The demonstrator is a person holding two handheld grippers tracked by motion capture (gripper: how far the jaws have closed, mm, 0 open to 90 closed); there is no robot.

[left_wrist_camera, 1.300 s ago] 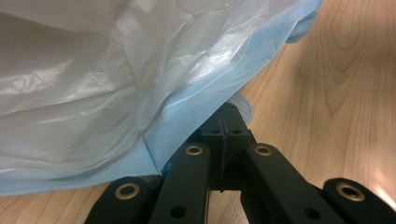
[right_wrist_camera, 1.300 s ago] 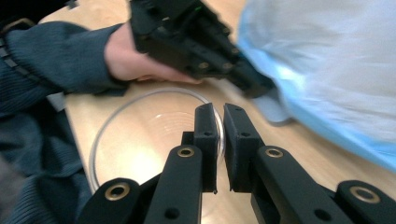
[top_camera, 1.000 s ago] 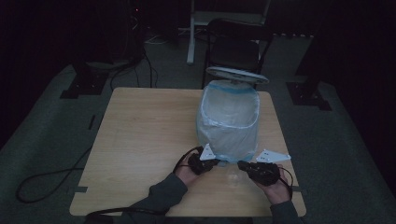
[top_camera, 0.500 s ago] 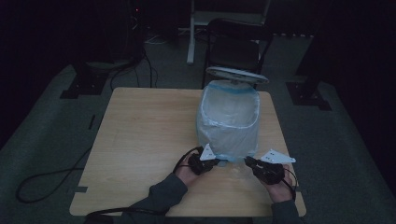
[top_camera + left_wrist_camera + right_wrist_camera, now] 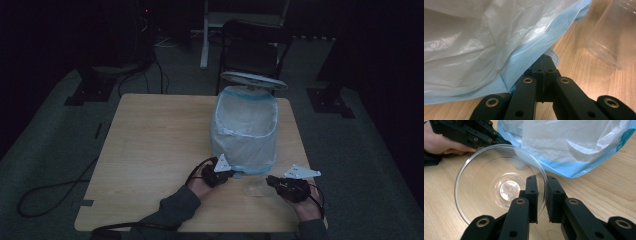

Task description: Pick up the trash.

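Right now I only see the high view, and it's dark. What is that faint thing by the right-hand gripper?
Observer: A clear cup lying on its side. The right gripper has one jaw inside the rim and one outside.
Operator: And the other gripper?
Observer: The left gripper is shut, its tips tucked under the blue hem of the bag.
Operator: Anything in the cup?
Observer: No, it looks empty down to its base.

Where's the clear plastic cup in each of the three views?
High view: cup lies on the table between the two grippers, lower middle.
Left gripper view: upper right, on its side.
Right gripper view: left centre, mouth toward the camera, right gripper clamping its rim.
Shared landmark: the blue-edged bag.
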